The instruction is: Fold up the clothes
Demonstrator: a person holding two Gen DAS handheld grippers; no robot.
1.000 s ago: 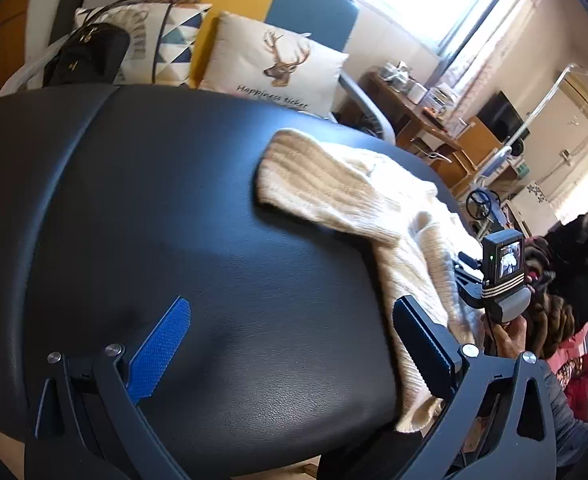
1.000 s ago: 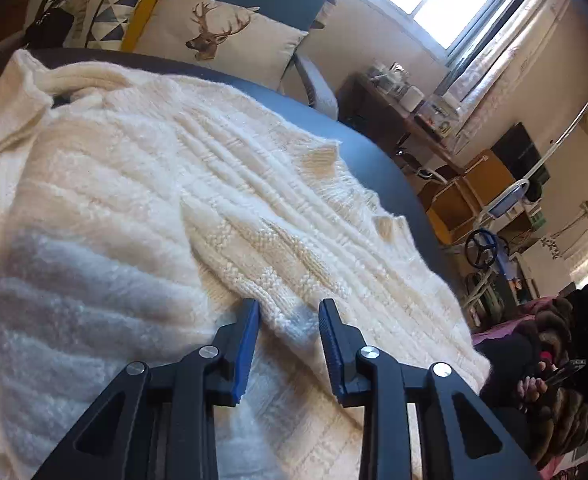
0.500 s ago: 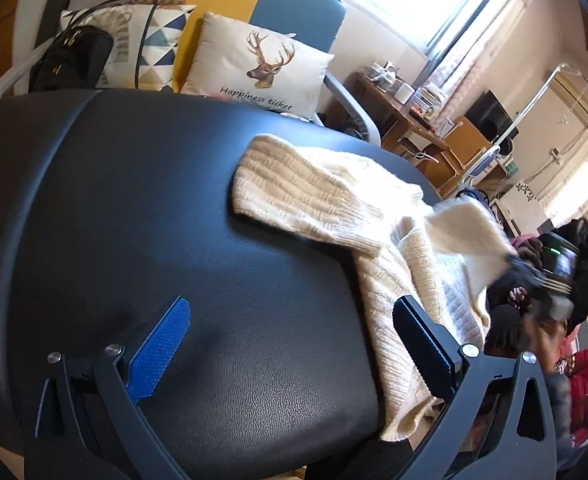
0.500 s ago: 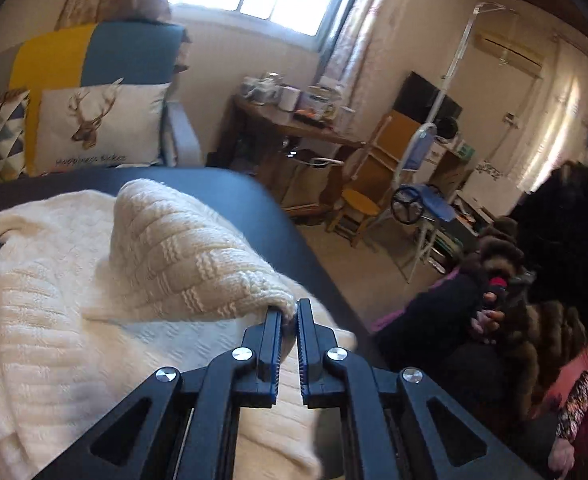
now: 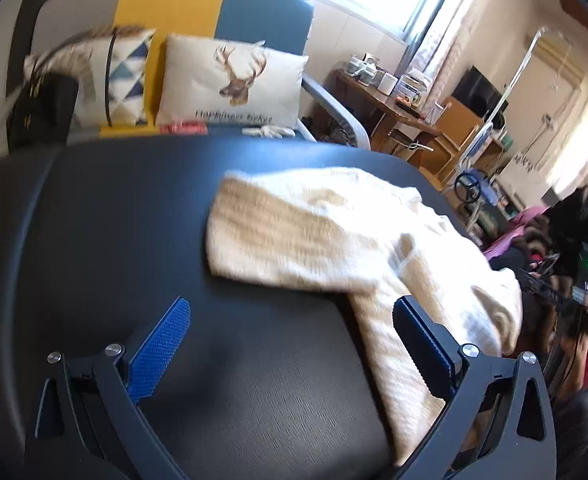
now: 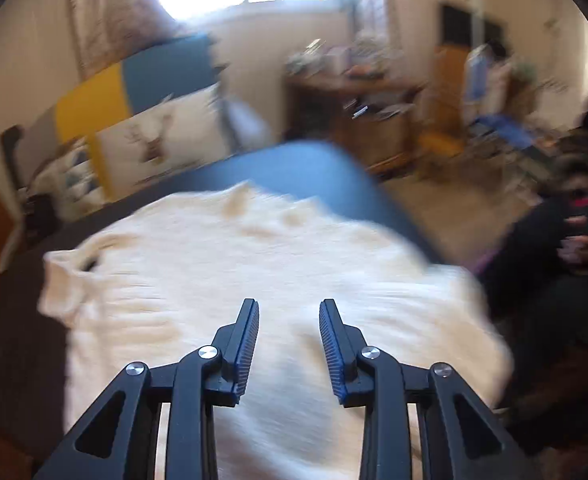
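Cream sweater (image 6: 253, 280) blurred, hem cut off.

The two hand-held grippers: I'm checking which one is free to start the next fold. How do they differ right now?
The left hand-held gripper gapes wide; the right hand-held gripper stands only partly open, its jaws having just been opening. The left hangs mostly over the bare black table, with the cream sweater only behind its right finger; the right hangs over the sweater's middle. Both hold nothing.
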